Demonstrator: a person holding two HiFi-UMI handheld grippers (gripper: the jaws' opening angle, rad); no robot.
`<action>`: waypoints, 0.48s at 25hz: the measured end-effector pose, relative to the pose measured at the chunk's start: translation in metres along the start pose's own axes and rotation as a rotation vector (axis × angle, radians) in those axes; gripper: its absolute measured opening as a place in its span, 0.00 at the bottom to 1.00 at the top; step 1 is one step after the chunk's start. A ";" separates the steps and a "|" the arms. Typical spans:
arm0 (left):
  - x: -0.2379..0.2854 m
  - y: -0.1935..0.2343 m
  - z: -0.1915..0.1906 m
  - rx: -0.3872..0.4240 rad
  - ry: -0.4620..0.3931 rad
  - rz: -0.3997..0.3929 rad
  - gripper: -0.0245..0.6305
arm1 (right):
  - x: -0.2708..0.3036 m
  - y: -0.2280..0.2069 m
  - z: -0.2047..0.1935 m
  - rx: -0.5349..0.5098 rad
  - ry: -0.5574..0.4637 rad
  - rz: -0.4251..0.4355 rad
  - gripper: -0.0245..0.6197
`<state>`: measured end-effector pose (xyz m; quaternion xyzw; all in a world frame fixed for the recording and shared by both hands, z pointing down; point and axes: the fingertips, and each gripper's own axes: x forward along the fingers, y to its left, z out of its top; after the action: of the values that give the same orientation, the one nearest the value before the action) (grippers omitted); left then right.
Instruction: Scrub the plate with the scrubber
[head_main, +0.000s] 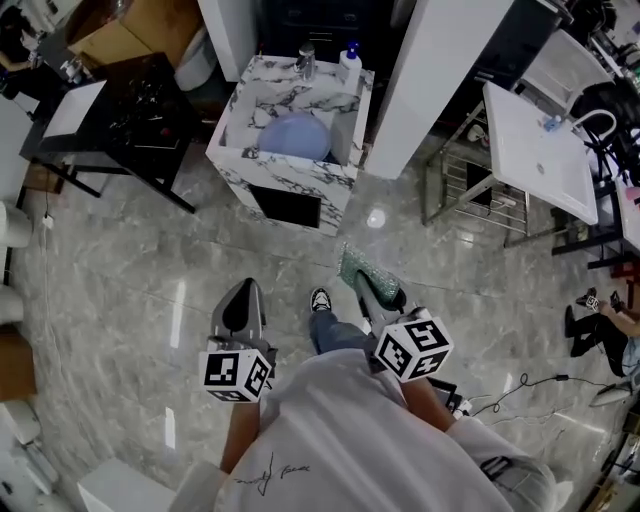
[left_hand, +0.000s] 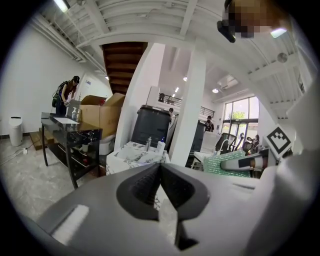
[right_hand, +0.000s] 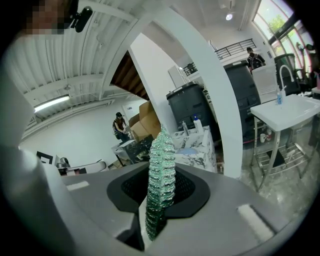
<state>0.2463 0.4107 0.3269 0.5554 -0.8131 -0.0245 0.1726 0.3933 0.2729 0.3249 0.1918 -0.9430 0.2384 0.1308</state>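
Note:
A pale blue plate (head_main: 293, 136) lies in the basin of the marble sink unit (head_main: 228, 133), a few steps ahead of me. The same plate (right_hand: 188, 151) shows small in the right gripper view. My right gripper (head_main: 366, 282) is shut on a green glittery scrubber (head_main: 357, 272), which stands on edge between its jaws (right_hand: 159, 184). That scrubber (left_hand: 227, 162) also shows at the right of the left gripper view. My left gripper (head_main: 241, 304) is shut with nothing in it (left_hand: 161, 175). Both grippers hang near my waist, well short of the sink.
A soap bottle (head_main: 349, 63) and a tap (head_main: 305, 60) stand at the sink's back rim. A black table (head_main: 115, 110) is to the left, a white pillar (head_main: 425, 75) and a white basin on a metal frame (head_main: 538, 150) to the right. Cables (head_main: 520, 388) lie on the grey tiles.

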 end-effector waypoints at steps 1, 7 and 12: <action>0.010 0.000 0.003 0.005 0.006 -0.005 0.04 | 0.008 -0.005 0.003 0.010 0.004 0.000 0.12; 0.067 -0.004 0.013 0.071 0.075 -0.067 0.04 | 0.049 -0.031 0.026 0.066 -0.021 0.001 0.12; 0.104 -0.003 0.013 0.099 0.127 -0.105 0.04 | 0.076 -0.051 0.034 0.096 -0.011 -0.001 0.12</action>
<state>0.2110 0.3124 0.3402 0.6055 -0.7705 0.0418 0.1947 0.3414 0.1918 0.3422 0.1998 -0.9311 0.2824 0.1161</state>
